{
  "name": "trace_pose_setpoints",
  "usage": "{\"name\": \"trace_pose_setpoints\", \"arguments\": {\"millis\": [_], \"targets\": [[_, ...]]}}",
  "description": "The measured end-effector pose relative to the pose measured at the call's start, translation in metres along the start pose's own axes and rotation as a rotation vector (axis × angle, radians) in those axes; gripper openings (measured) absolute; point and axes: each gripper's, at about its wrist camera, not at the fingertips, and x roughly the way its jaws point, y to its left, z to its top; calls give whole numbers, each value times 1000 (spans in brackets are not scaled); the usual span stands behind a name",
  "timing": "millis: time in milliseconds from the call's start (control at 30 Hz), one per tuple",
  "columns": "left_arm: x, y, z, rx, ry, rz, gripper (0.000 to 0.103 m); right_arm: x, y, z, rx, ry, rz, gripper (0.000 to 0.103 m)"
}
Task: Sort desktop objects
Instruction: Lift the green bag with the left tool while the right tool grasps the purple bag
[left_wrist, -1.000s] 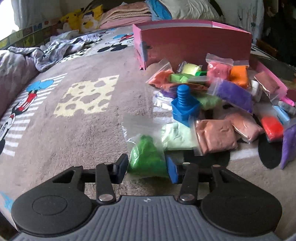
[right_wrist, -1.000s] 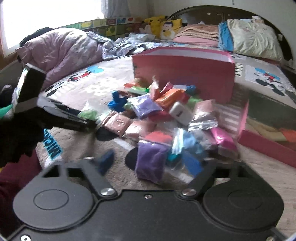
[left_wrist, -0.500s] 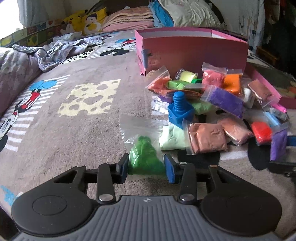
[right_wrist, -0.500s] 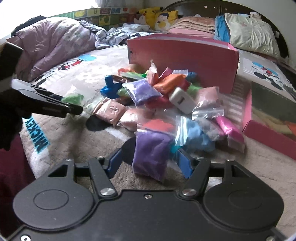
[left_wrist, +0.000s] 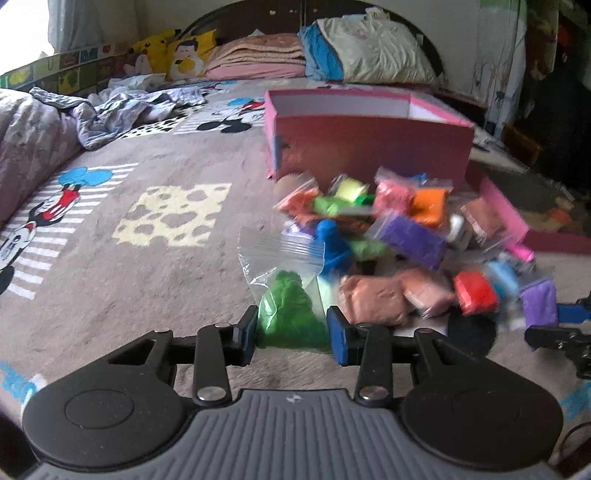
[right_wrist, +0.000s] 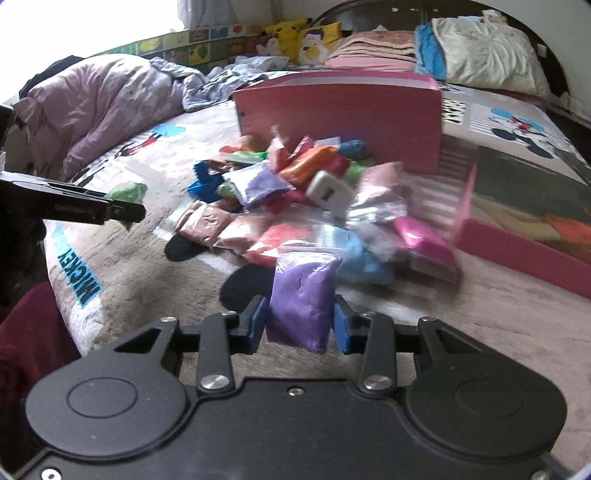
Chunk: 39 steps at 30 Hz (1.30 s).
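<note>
My left gripper (left_wrist: 291, 332) is shut on a bag of green clay (left_wrist: 290, 314) and holds it lifted off the bedspread. My right gripper (right_wrist: 300, 323) is shut on a bag of purple clay (right_wrist: 303, 295), also lifted. A pile of clay bags (left_wrist: 399, 236) in many colours, with a blue toy bolt (left_wrist: 330, 243), lies ahead. Behind the pile stands an open pink box (left_wrist: 369, 136), which also shows in the right wrist view (right_wrist: 340, 118). The right gripper shows at the right edge of the left wrist view (left_wrist: 561, 325).
A white charger block (right_wrist: 328, 192) rests on the pile. The pink box lid (right_wrist: 524, 243) lies to the right. A purple quilt (right_wrist: 107, 110) and crumpled clothes (left_wrist: 122, 110) lie at the left. Pillows and plush toys (left_wrist: 177, 51) line the headboard.
Both grippers closed on their bags and lifted them off the bedspread. The right gripper moved in on the purple bag; both views now sit higher and tilted up.
</note>
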Motion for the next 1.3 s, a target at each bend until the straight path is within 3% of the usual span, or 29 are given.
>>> {"name": "trace_pose_setpoints", "arguments": {"millis": [567,1067,1300], "targets": [[3,-29,66,-6,-83,-82,38,2,-43,-19,98,16,-68,37],[44,-40,144,20,-135,-85,38,7,-50,-26,132,10,-53,36],[81,-48,180,22,-117,-85,38,7,-53,-28,136,-3,-40,36]]}}
